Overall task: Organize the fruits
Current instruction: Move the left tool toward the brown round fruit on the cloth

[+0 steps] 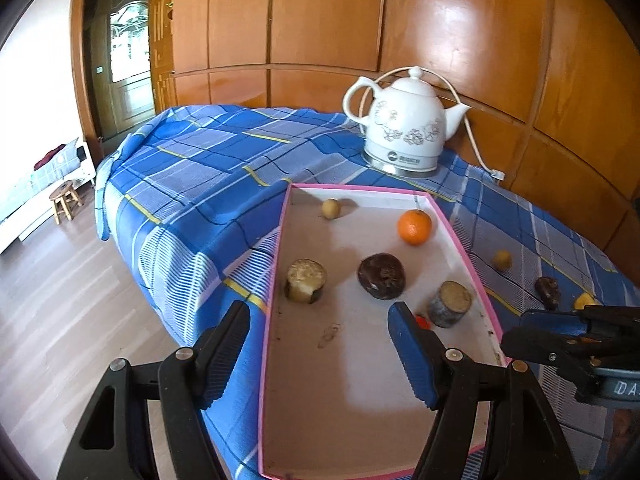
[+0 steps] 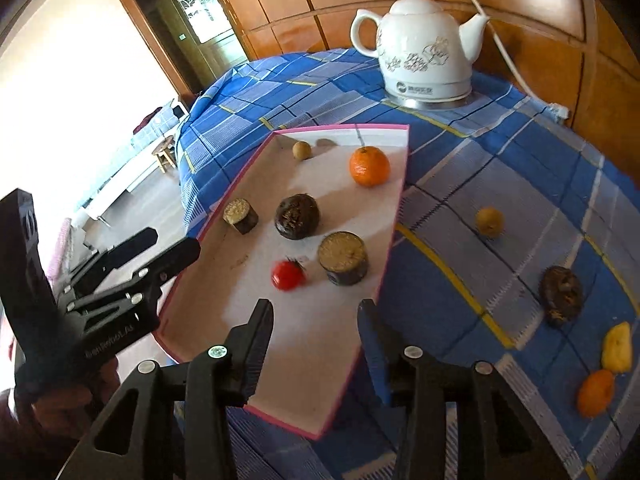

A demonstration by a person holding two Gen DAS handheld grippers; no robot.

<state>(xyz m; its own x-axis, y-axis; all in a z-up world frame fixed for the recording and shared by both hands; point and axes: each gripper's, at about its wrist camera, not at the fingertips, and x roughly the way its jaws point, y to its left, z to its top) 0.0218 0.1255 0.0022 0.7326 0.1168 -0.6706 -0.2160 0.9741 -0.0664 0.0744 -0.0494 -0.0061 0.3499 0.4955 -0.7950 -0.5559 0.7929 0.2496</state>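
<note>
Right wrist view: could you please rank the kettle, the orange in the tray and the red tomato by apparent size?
1. Kettle, largest though farthest.
2. Orange.
3. Red tomato, smallest despite being nearest, slightly blurred.

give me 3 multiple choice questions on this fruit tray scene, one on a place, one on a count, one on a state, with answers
1. Where does the white kettle stand?
A. inside the pink-rimmed tray
B. on the blue checked cloth beyond the tray
C. on the floor

2. How many oranges lie inside the tray?
A. one
B. two
C. three

3. How is the right gripper?
A. shut on the small red fruit
B. shut on the tray rim
C. open, holding nothing

Answers:
1. B: the kettle sits on the cloth past the tray's far edge.
2. A: only one orange is in the tray; another orange fruit lies out on the cloth.
3. C: its fingers stand apart above the tray, and the small red fruit lies free ahead of them.
</note>
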